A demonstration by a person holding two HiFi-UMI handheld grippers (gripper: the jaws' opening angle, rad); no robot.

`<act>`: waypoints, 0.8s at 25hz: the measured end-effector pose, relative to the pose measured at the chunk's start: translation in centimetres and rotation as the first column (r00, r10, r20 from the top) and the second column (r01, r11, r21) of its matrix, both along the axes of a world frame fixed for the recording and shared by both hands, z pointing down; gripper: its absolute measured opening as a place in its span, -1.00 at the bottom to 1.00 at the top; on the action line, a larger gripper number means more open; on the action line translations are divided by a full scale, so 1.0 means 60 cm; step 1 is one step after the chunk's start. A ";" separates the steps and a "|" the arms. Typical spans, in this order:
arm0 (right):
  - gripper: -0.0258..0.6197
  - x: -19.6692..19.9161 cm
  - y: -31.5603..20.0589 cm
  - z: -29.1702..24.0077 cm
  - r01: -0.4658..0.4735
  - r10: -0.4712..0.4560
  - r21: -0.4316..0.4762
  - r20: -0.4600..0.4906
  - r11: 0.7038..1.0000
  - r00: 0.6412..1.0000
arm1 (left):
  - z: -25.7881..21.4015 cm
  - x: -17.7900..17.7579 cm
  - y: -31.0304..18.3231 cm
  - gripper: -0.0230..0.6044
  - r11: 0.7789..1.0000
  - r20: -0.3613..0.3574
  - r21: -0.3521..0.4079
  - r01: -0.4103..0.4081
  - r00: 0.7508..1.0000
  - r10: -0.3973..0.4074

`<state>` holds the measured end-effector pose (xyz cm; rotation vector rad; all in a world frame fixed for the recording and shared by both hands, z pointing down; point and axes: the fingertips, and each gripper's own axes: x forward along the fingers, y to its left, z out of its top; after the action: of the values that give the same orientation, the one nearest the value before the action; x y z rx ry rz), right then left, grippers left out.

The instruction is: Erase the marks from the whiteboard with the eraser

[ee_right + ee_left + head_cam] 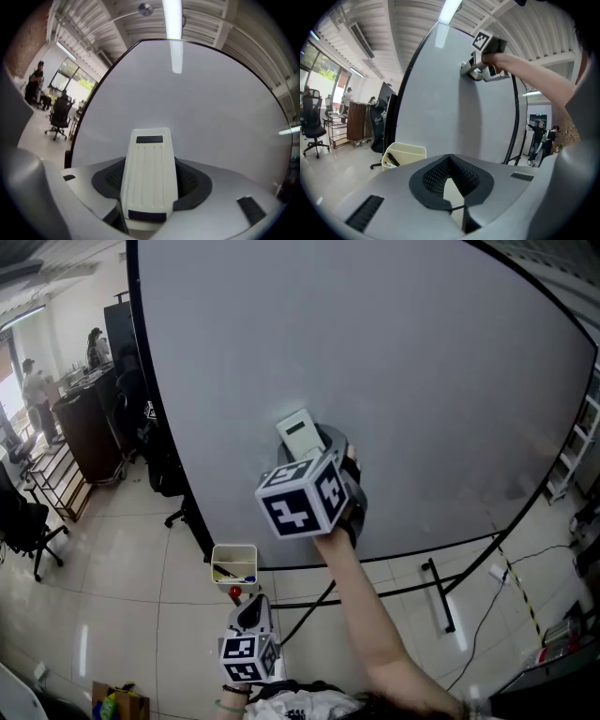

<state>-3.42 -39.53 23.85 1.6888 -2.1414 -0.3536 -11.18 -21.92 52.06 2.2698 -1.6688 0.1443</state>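
Note:
The big whiteboard (394,352) fills most of the head view and shows no clear marks. My right gripper (315,452) is raised and shut on the cream eraser (298,433), which is pressed against the board's lower middle. The right gripper view has the eraser (150,178) standing up between the jaws of the right gripper (150,208), with plain board (201,112) behind it. My left gripper (251,613) hangs low by the floor, below the board's bottom edge. Its jaws are together with nothing in them (452,199). From there the eraser (467,69) appears high on the board (440,103).
A cream bin (234,563) holding markers stands under the board's lower left edge, also visible as the bin (404,153) in the left gripper view. The board's black stand legs (439,596) and a cable (487,610) lie on the tiled floor. Office chairs (26,521) and people (37,395) are at far left.

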 end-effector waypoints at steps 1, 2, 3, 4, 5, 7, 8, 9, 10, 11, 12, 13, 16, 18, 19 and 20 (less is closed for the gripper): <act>-0.06 -0.001 0.000 0.042 -0.014 0.014 -0.017 -0.047 1.000 0.999 | -0.001 0.001 0.001 -0.94 1.000 -0.001 0.000 0.001 1.000 -0.001; -0.06 -0.004 0.001 0.087 -0.015 0.011 -0.047 -0.078 0.999 0.997 | -0.002 0.000 0.001 -0.94 1.000 -0.001 0.001 0.002 1.000 -0.002; -0.06 -0.008 0.002 0.129 -0.003 -0.005 -0.085 -0.088 0.996 0.996 | -0.002 -0.003 0.001 -0.94 1.000 0.000 0.002 0.004 1.000 -0.004; -0.06 -0.013 0.002 0.158 0.014 -0.024 -0.121 -0.084 0.993 0.996 | -0.001 -0.007 0.002 -0.94 1.000 0.001 0.004 0.007 1.000 -0.007; -0.06 -0.016 0.002 0.168 0.028 -0.039 -0.141 -0.074 0.990 0.997 | 0.000 -0.012 0.002 -0.94 1.000 0.001 0.005 0.013 1.000 -0.013; -0.06 -0.018 0.001 0.123 0.047 -0.052 -0.112 -0.041 0.993 0.998 | 0.000 -0.024 0.004 -0.94 1.000 -0.001 0.003 0.030 1.000 -0.030; -0.06 -0.017 0.000 0.073 0.054 -0.055 -0.067 -0.014 0.996 0.998 | 0.000 -0.026 0.005 -0.94 0.999 -0.004 0.000 0.034 0.999 -0.034; -0.06 -0.014 -0.001 0.013 0.057 -0.057 -0.015 0.016 0.998 0.998 | 0.000 -0.026 0.007 -0.94 0.999 -0.006 -0.002 0.035 0.999 -0.035; -0.06 -0.009 -0.001 -0.046 0.054 -0.056 0.035 0.045 0.998 0.997 | 0.000 -0.025 0.007 -0.94 0.999 -0.008 -0.002 0.034 0.999 -0.034; -0.06 -0.004 -0.002 -0.098 0.045 -0.050 0.078 0.067 0.996 0.996 | 0.001 -0.024 0.008 -0.94 0.999 -0.009 -0.001 0.033 0.999 -0.033; -0.06 0.000 -0.002 -0.132 0.031 -0.039 0.104 0.080 0.994 0.996 | 0.001 -0.024 0.009 -0.94 0.999 -0.010 -0.002 0.033 0.999 -0.033; -0.06 0.001 -0.002 -0.143 0.016 -0.024 0.109 0.076 0.994 0.997 | -0.001 -0.024 0.009 -0.94 0.999 -0.010 -0.003 0.034 0.999 -0.034; -0.06 -0.013 -0.002 -0.047 -0.026 0.028 0.041 -0.056 0.999 0.998 | -0.006 -0.027 0.007 -0.94 0.999 -0.009 0.001 0.035 0.999 -0.035; -0.06 -0.029 0.000 0.074 -0.017 0.008 -0.067 -0.126 0.998 0.992 | -0.009 -0.033 0.006 -0.94 0.999 -0.006 0.004 0.040 0.999 -0.040; -0.06 -0.035 0.001 0.131 0.001 -0.019 -0.140 -0.130 0.990 0.991 | -0.010 -0.035 0.006 -0.94 0.999 -0.005 0.008 0.043 0.999 -0.043; -0.06 -0.039 0.003 0.173 0.023 -0.049 -0.208 -0.119 0.978 0.992 | -0.011 -0.038 0.005 -0.94 0.999 -0.003 0.013 0.049 0.999 -0.049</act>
<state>-5.77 -39.32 34.22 1.4753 -2.0439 -0.2298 -13.47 -21.61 51.39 2.2352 -1.7273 0.1190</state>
